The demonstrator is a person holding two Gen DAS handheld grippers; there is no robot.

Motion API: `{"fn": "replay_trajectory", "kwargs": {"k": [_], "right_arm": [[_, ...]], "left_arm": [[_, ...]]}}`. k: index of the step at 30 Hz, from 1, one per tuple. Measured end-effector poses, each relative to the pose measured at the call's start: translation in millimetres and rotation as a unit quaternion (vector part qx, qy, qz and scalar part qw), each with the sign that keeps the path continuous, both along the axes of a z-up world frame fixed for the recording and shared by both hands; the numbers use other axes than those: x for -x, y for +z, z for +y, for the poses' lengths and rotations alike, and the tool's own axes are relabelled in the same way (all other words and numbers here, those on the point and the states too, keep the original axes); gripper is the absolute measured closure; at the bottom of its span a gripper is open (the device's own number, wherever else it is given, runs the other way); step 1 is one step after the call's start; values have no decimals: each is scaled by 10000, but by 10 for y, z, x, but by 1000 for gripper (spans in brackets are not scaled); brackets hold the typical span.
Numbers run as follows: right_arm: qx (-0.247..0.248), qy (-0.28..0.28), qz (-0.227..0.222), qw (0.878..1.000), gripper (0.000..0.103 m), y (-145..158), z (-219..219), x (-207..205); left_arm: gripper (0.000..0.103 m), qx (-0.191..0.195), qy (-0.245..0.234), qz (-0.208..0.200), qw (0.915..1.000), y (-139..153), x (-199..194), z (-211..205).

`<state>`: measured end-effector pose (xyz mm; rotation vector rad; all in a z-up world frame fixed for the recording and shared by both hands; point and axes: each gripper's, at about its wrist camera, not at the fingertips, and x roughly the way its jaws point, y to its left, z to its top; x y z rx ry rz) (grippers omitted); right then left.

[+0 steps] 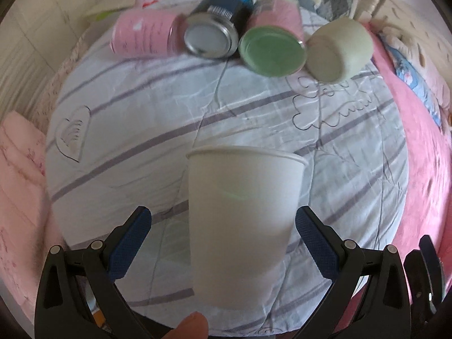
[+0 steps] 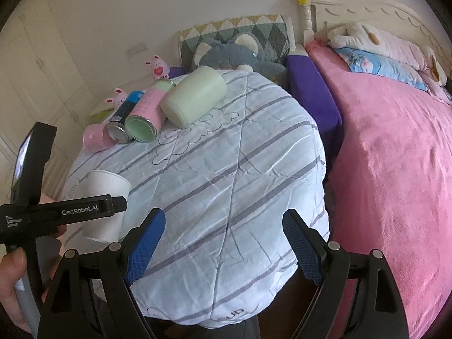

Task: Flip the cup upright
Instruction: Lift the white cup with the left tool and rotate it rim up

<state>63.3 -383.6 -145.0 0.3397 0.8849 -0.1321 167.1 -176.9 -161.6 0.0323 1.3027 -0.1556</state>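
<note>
A white paper cup (image 1: 243,220) stands upright, mouth up, on the striped white quilt (image 1: 147,130). My left gripper (image 1: 223,240) is open, its blue-padded fingers (image 1: 130,243) on either side of the cup with a gap on each side. In the right wrist view the same cup (image 2: 103,197) stands at the left, partly hidden by the left gripper's black body. My right gripper (image 2: 223,243) is open and empty over the quilt's near edge (image 2: 226,296).
At the quilt's far side lie a pink can (image 1: 144,35), a dark blue can (image 1: 217,17), a pink can with a green base (image 1: 272,48) and a pale green cup (image 1: 339,48). A pink bed (image 2: 395,169) is on the right, plush toys behind.
</note>
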Motion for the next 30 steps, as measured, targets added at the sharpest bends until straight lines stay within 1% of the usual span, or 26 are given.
{"fn": "replay_trajectory", "kwargs": {"k": [2,3,4,5,8,11,13,14,15,16,17,18,19,20,21,22,23,24,28,30], "right_arm": [[-18,25,40,10000,17,-25,-6,-42],[-19,38,49,10000,17,-30,0,-50],[-18,46,53,10000,17,-29,7,-55],[-8,59,55,10000,17,-26,20,-54],[1,54,47,10000,17,-13,29,-47],[21,4,42,10000,17,-2,37,-6],[17,-32,40,10000,17,7,37,21],[19,-55,35,10000,17,15,40,38],[29,-71,26,10000,17,26,48,61],[37,-79,16,10000,17,36,54,79],[46,-89,2,9999,17,49,68,109],[50,-94,-6,9999,17,54,81,128],[54,-102,-6,9999,17,57,98,147],[68,-107,8,9999,17,55,125,173],[76,-103,25,9999,17,49,140,186],[89,-93,60,9999,17,40,162,204],[115,-80,104,9998,17,24,199,233],[138,-74,137,9998,17,14,223,253],[196,-34,256,9995,17,-18,328,346],[240,-29,287,9993,17,-21,363,382]], "left_arm": [[13,88,24,54,9999,-25,-27,13],[29,110,4,100,9999,-35,-42,11],[38,150,-23,141,9998,-46,-53,8],[38,184,-48,156,9997,-53,-69,13],[38,255,-159,25,9995,-21,-74,19],[39,357,-274,-195,9988,90,-26,52],[39,350,-372,-495,9975,197,60,87],[39,336,-414,-690,9962,252,97,104],[39,318,-451,-968,9938,325,146,127],[39,298,-485,-1313,9897,401,208,151],[39,310,-526,-1724,9831,473,279,179],[38,326,-564,-2066,9763,501,278,220],[38,362,-606,-2458,9667,528,324,257],[38,404,-676,-3043,9493,556,438,297],[38,351,-702,-3394,9374,570,463,310],[38,192,-716,-3814,9214,532,537,318],[37,86,-717,-4041,9118,495,563,333],[37,38,-737,-4169,9060,437,555,365],[37,-10,-776,-4062,9105,154,463,404],[37,32,-765,-3928,9164,69,491,440]]}}
